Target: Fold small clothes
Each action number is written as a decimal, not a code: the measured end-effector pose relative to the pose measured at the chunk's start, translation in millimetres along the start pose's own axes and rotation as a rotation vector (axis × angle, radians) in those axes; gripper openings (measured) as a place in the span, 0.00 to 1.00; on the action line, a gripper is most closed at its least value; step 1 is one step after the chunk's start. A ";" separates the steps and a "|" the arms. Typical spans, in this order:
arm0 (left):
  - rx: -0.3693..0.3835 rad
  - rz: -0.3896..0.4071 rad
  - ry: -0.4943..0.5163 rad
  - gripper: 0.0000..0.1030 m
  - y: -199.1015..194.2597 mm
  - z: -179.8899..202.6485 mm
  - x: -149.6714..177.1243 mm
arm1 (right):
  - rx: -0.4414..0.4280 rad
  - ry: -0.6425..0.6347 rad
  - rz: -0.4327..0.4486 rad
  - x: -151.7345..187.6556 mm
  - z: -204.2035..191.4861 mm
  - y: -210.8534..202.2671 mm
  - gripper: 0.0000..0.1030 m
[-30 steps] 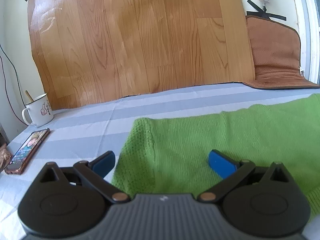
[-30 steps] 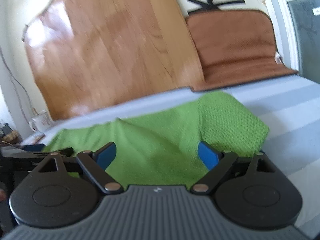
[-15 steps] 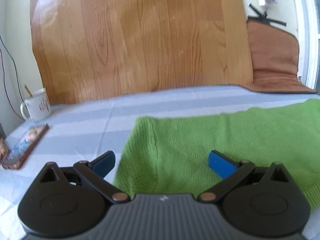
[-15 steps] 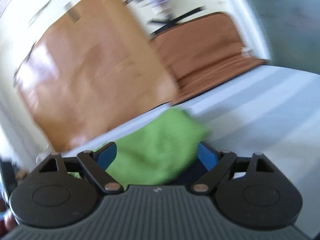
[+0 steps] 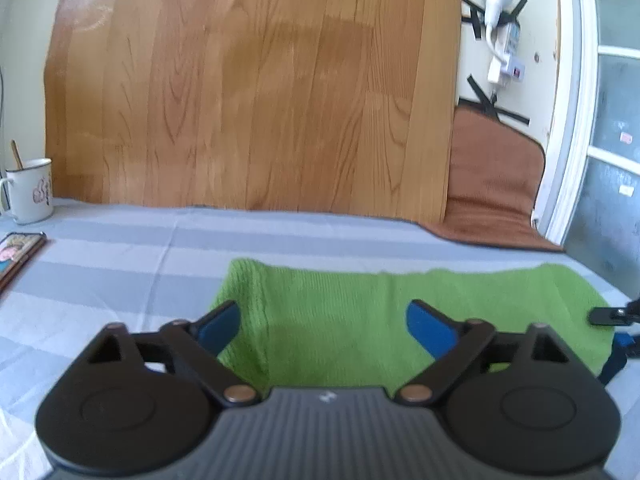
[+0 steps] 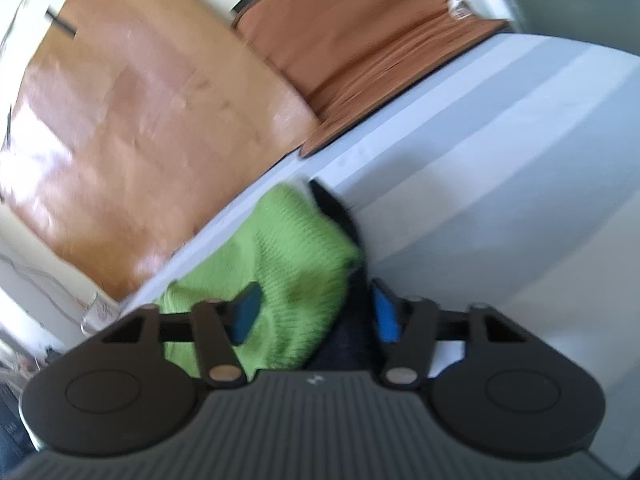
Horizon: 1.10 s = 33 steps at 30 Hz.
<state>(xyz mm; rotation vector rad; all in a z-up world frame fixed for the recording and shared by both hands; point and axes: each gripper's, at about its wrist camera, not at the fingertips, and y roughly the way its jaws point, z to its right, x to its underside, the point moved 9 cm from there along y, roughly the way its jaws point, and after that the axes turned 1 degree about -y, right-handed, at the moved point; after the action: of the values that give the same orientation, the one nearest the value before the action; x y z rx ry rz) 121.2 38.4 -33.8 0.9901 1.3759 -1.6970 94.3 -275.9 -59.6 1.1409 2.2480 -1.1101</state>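
Observation:
A green knit garment (image 5: 352, 312) lies flat on the striped grey sheet (image 5: 120, 264). My left gripper (image 5: 320, 328) is open, its blue fingers spread above the garment's left end. In the right wrist view the garment's right end (image 6: 296, 280) lies between the blue fingers of my right gripper (image 6: 314, 316), which is rolled to one side. Its jaws have narrowed around the cloth, but a gap shows beside the right finger. A tip of the right gripper (image 5: 612, 316) shows at the garment's right end in the left wrist view.
A white mug (image 5: 30, 190) and a phone (image 5: 16, 254) sit at the far left. A wood-pattern sheet (image 5: 256, 88) leans on the wall behind. A brown mat (image 5: 492, 188) lies at the back right.
My right gripper has rolled sideways, moved to the garment's right end and narrowed its jaws around it. My left gripper has tilted up and drawn back a little, still open.

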 end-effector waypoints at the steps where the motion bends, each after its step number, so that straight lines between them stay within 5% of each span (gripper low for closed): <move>1: -0.001 -0.013 0.004 0.82 2.2 0.3 1.5 | 0.008 -0.021 0.003 1.1 -5.0 3.1 0.53; 2: -0.008 -0.021 0.010 0.79 4.1 0.7 2.9 | 0.025 -0.031 -0.006 2.3 -8.7 5.4 0.46; 3: -0.014 -0.026 0.014 0.77 4.9 0.9 3.8 | 0.034 -0.019 -0.025 1.6 -9.1 4.5 0.26; 7: -0.003 -0.004 -0.030 0.73 -1.1 -7.0 0.0 | 0.004 0.011 -0.017 -7.7 -29.9 -6.1 0.21; 14: 0.098 0.063 -0.417 0.75 -19.8 -76.0 -28.1 | -0.149 -0.264 0.027 -15.2 -165.7 -19.9 0.21; 20: 0.071 0.179 -0.491 0.82 -46.8 -128.9 -39.0 | -0.233 -0.523 -0.139 51.9 -269.7 46.2 0.21; 25: 0.124 0.146 -0.550 0.86 -36.5 -139.6 -31.0 | -0.263 -0.601 -0.386 133.8 -287.4 121.0 0.22; 28: 0.142 0.125 -0.527 0.87 -30.4 -132.6 -30.3 | -0.340 -0.645 -0.385 140.4 -295.6 111.4 0.44; 31: 0.135 0.107 -0.473 0.87 -27.9 -122.1 -28.3 | -0.425 -0.592 -0.376 121.3 -292.8 86.8 0.46; 33: 0.128 0.090 -0.438 0.87 -25.2 -114.1 -26.5 | -0.434 -0.575 -0.295 98.5 -285.8 66.6 0.46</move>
<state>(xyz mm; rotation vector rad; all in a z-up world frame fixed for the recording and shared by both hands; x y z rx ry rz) 124.0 156.7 -14.5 0.6801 0.9344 -1.8166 93.0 22.7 21.9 0.2730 2.0675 -0.8422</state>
